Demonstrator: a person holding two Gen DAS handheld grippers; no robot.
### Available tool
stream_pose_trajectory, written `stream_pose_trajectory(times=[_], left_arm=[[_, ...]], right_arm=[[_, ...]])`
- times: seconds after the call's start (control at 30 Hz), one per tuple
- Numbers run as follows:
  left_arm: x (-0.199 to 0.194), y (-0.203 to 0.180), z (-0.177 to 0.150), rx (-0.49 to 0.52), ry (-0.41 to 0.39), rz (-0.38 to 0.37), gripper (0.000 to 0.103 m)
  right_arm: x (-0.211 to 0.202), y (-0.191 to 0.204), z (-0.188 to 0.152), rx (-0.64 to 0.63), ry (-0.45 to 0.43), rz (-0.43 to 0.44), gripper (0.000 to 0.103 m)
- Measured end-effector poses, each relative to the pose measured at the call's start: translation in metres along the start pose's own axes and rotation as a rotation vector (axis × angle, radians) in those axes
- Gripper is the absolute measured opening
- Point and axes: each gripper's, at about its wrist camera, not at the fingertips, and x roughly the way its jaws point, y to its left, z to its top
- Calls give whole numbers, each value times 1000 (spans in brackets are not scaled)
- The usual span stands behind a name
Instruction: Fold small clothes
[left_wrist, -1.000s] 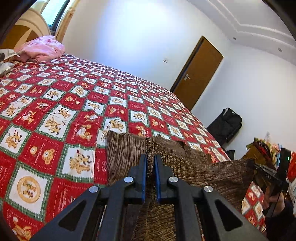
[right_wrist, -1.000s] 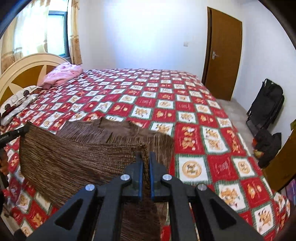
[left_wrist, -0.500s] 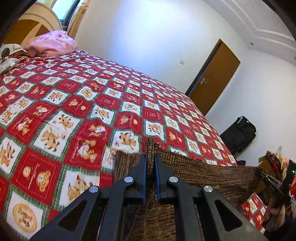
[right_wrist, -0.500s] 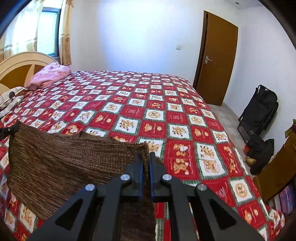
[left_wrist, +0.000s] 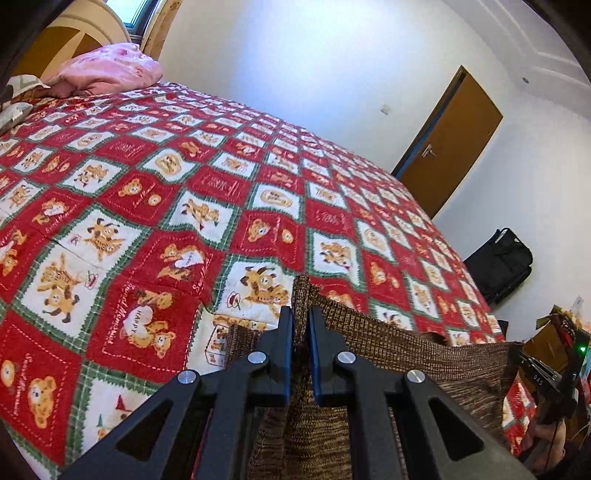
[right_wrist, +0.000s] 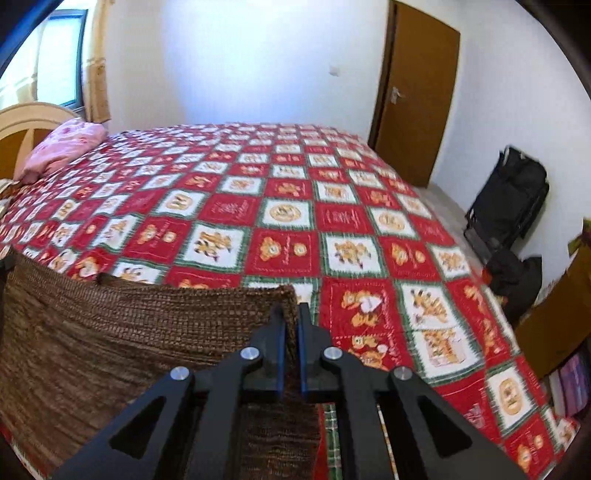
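Left tool (left_wrist: 301, 314): clenched on one brown garment (left_wrist: 424, 354) corner.
Right tool (right_wrist: 290, 310): clenched on its other corner.
Bed (right_wrist: 332, 221): one, spread ahead of both tools.

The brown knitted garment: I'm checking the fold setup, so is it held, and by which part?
Yes. The left gripper and right gripper each pinch an upper corner of the brown knitted garment.

My left wrist camera looks down along its fingers (left_wrist: 301, 314) across the bedspread (left_wrist: 147, 192), with the door (left_wrist: 448, 140) at upper right. My right wrist camera faces the same bedspread (right_wrist: 295, 206) squarely, door (right_wrist: 415, 99) upper right. Both sit close to the brown cloth (right_wrist: 110, 332) at bottom and share the pink pillow (left_wrist: 107, 72).
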Motion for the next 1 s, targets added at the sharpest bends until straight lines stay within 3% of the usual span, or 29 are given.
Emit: stream_pose_trajectory(times=[0.37, 0.63, 1.0], left_arm=[[34, 13, -9, -24, 31, 53, 7], [44, 29, -12, -95, 63, 43, 8], [51, 25, -10, -81, 114, 83, 11]], right_arm=[[39, -2, 2, 11, 13, -40, 7], [57, 0, -6, -4, 25, -39, 7], [82, 4, -11, -34, 128, -60, 13]])
